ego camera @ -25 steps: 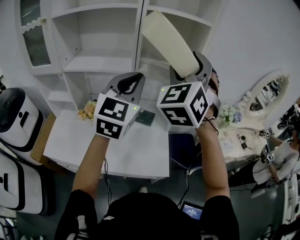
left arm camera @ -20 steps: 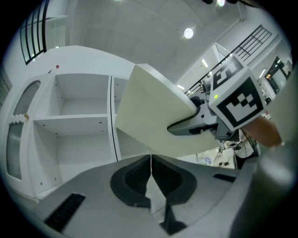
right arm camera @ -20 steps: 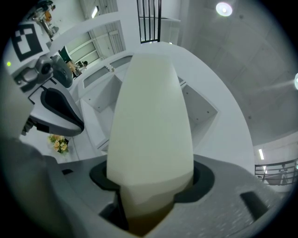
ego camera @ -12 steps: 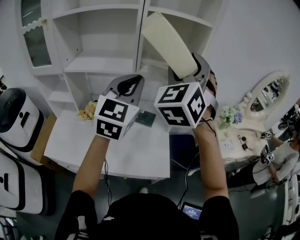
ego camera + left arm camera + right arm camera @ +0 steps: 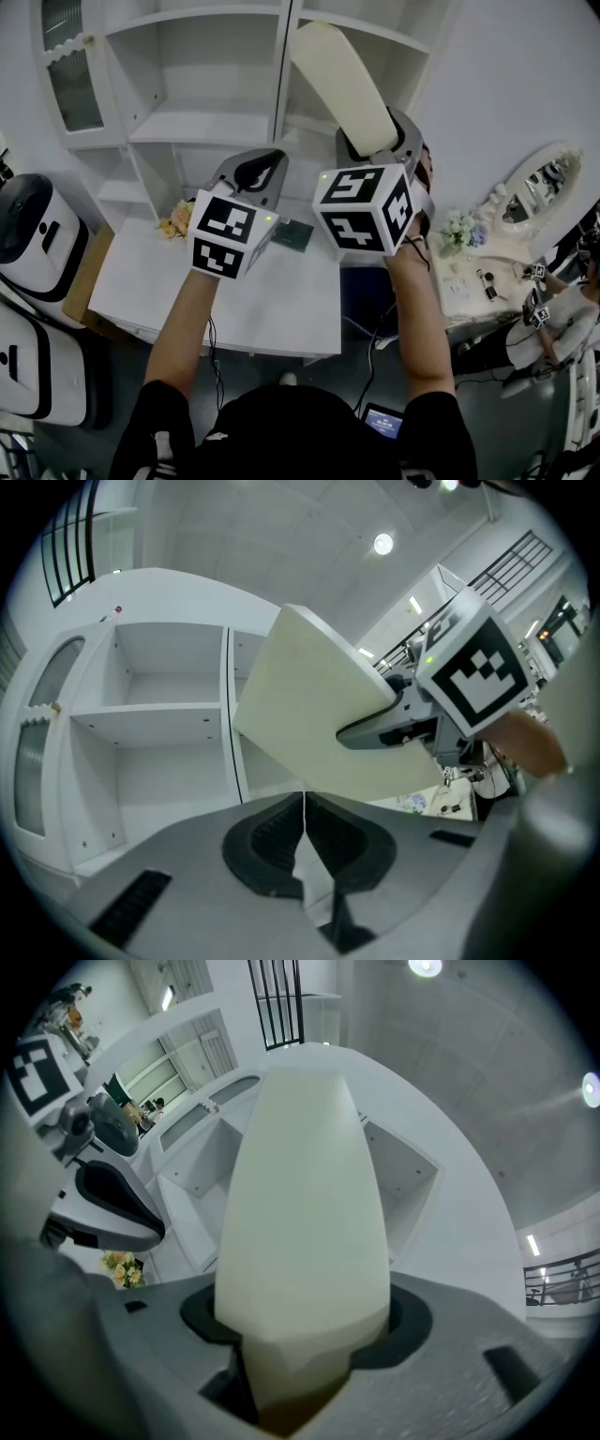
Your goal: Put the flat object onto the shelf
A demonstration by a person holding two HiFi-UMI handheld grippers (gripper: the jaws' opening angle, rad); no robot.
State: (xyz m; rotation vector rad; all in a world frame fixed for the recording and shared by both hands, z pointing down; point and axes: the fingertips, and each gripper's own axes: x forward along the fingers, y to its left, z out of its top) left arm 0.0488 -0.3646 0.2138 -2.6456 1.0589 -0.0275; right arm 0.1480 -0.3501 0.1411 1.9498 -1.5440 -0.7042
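A cream flat board (image 5: 342,89) stands tilted, its top end in front of the white shelf unit (image 5: 202,122), near the central divider. My right gripper (image 5: 380,150) is shut on the board's lower end. In the right gripper view the board (image 5: 305,1213) rises from between the jaws of the right gripper (image 5: 305,1335) towards the shelf unit (image 5: 202,1176). My left gripper (image 5: 251,173) hovers beside it to the left, shut and holding nothing. In the left gripper view the left gripper (image 5: 303,808) has its pads meeting, with the board (image 5: 319,724) and the right gripper (image 5: 403,719) ahead of it.
Under the shelf unit a white table (image 5: 234,291) carries a small bunch of flowers (image 5: 174,223) and a dark flat item (image 5: 292,235). White appliances (image 5: 23,234) stand at the left. A vanity with an oval mirror (image 5: 530,197) is at the right.
The right gripper and the board have shifted slightly, and the board's top end now sits a little further right. The left gripper has barely moved.
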